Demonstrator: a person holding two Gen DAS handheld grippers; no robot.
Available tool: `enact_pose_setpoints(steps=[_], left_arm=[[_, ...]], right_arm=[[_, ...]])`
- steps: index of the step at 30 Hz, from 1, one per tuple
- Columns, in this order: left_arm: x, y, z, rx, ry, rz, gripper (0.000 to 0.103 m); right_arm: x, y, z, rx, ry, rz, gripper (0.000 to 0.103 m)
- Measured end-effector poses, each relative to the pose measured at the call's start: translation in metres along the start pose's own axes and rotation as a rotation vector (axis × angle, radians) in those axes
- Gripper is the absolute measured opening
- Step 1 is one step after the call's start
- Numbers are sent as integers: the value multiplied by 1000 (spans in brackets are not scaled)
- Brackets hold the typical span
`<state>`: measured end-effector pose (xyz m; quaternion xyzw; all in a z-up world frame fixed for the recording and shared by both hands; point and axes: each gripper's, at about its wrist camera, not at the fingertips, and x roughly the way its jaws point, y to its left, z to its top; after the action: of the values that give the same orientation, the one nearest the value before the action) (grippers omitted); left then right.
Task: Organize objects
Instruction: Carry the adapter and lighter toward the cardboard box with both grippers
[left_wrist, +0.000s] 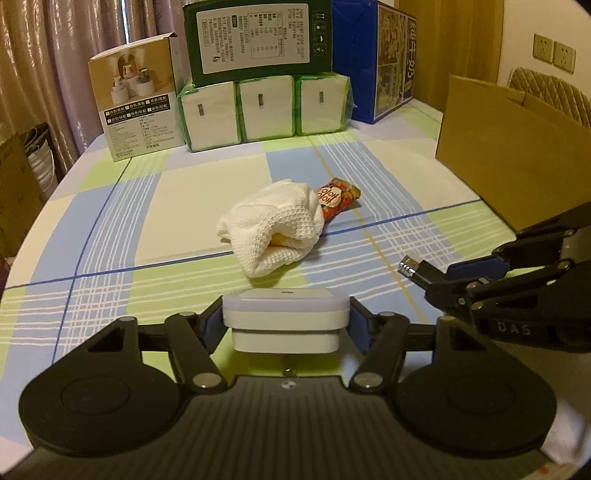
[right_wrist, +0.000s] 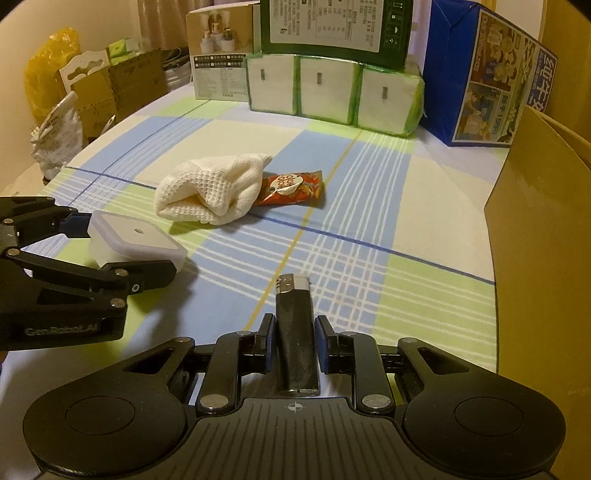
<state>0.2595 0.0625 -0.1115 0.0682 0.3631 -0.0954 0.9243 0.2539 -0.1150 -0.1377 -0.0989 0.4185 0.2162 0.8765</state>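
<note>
Plaid cloth (left_wrist: 110, 221) covers the table under both grippers. The left gripper (left_wrist: 286, 317) clamps a white night light (left_wrist: 285, 314); just ahead lies a white towel (left_wrist: 275, 225) touching a snack packet (left_wrist: 338, 197). Right of these, the right gripper (right_wrist: 294, 341) grips a black lighter (right_wrist: 295, 332), cardboard box (right_wrist: 535, 258) to its right.

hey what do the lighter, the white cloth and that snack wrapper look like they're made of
Lighter: dark body, probably plastic, dull and scuffed-looking, with a shiny metal cap at the top.
White cloth: soft woven fabric, likely cotton; a waffle texture shows and it lies crumpled in folds.
Snack wrapper: thin printed plastic or foil film, glossy and crinkled, partly tucked under the cloth.
</note>
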Motion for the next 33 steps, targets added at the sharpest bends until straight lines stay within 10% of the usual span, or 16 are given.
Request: enact_pose_setpoints(steps=[17, 33], left_arm=[[-24, -11, 13, -28, -36, -6, 60], [-166, -57, 34, -97, -73, 0, 60]], right_arm=[[-32, -12, -1, 98, -45, -31, 19], [-212, 7, -26, 176, -181, -57, 19]])
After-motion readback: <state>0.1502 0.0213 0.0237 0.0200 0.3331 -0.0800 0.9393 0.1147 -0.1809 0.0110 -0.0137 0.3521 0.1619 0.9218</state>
